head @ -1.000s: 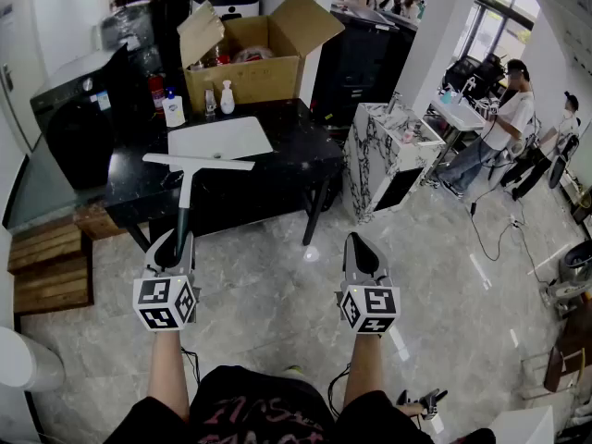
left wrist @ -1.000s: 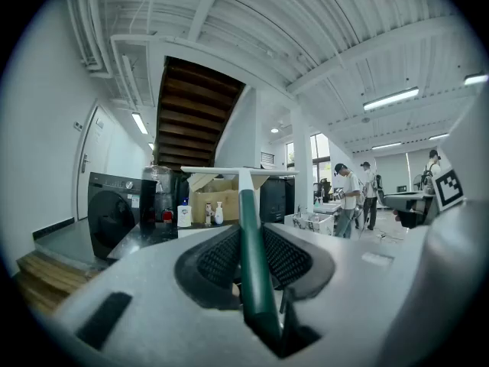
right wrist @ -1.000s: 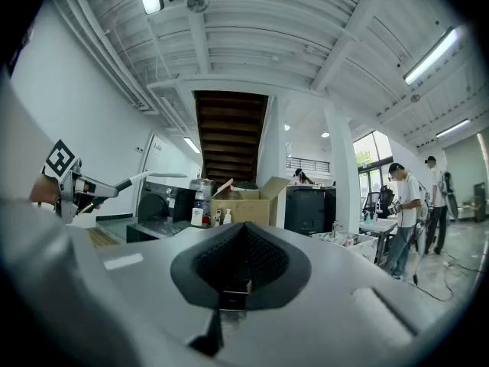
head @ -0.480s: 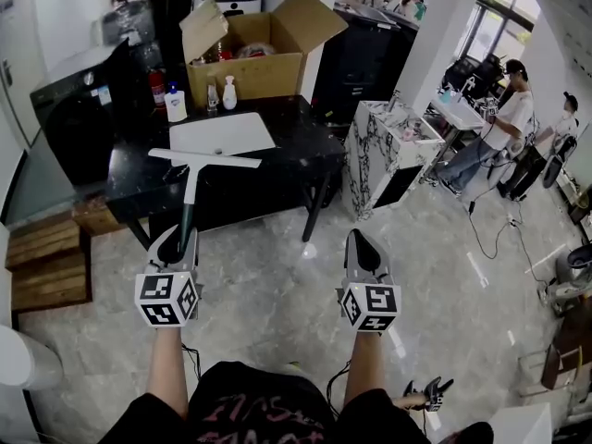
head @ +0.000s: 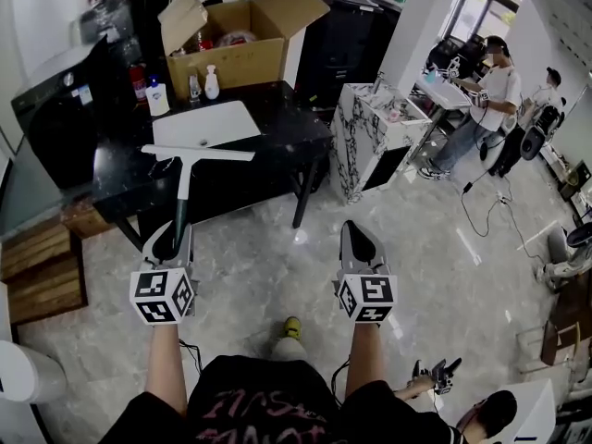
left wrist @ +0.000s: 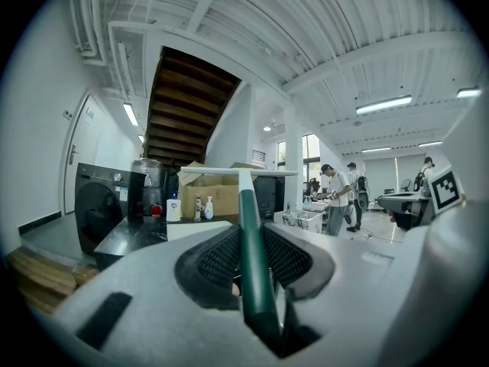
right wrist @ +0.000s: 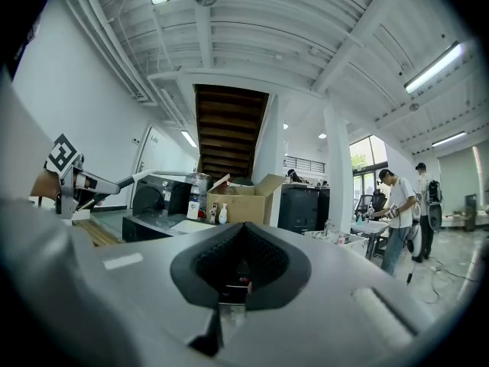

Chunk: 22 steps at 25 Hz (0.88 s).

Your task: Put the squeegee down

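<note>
Now one squeegee (head: 184, 181) is in view, with its green handle clamped between the closed fingers of the left gripper (head: 173, 236). Its white blade lies crosswise beyond those fingertips, held in the air over the near edge of the black table (head: 282, 146). The right gripper (head: 357, 239) has its fingers pressed together with nothing between them. Farther beyond the left fingertips stand one cardboard box (head: 227, 63) and three bottles (head: 157, 100); their labels are too small to read. Each gripper carries one cube with black-and-white square markers. Both forearms reach forward side by side, and the grippers point about level.
</note>
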Motion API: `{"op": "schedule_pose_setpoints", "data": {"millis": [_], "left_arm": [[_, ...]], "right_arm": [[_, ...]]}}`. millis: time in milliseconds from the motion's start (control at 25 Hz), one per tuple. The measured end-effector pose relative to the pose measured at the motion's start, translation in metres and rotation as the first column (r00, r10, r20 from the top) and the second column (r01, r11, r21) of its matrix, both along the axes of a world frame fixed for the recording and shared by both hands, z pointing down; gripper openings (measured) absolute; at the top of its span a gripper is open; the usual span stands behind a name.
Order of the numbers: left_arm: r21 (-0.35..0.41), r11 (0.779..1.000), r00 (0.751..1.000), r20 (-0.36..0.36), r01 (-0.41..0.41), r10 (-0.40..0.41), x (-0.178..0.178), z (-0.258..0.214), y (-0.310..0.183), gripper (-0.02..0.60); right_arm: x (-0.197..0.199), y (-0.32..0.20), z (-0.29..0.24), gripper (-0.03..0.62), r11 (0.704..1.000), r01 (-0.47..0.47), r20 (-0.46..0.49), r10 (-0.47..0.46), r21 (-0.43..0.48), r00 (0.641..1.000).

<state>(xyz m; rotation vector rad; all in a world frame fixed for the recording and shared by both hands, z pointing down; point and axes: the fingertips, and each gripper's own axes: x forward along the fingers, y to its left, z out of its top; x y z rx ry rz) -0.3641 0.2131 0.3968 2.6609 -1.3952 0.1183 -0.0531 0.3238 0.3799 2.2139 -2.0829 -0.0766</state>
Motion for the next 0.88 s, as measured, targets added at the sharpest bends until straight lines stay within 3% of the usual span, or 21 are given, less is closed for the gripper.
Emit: {"op": "schedule_pose_setpoints", "data": {"millis": [400, 880], "left_arm": [[-0.001, 1.0, 1.0, -0.009, -0.02, 0.02, 0.018, 0.0, -0.026, 0.099], [0.001, 0.999, 0.999, 0.014, -0.038, 0.038, 0.06, 0.001, -0.084, 0.1]], "right_arm": [[0.011, -0.024, -0.004, 0.002, 1.0, 0.005, -0.007, -0.005, 0.007, 1.0], [0.056, -0.079, 0.004, 0.002, 1.0, -0.024, 0.02, 0.023, 0.007, 1.0]]}}
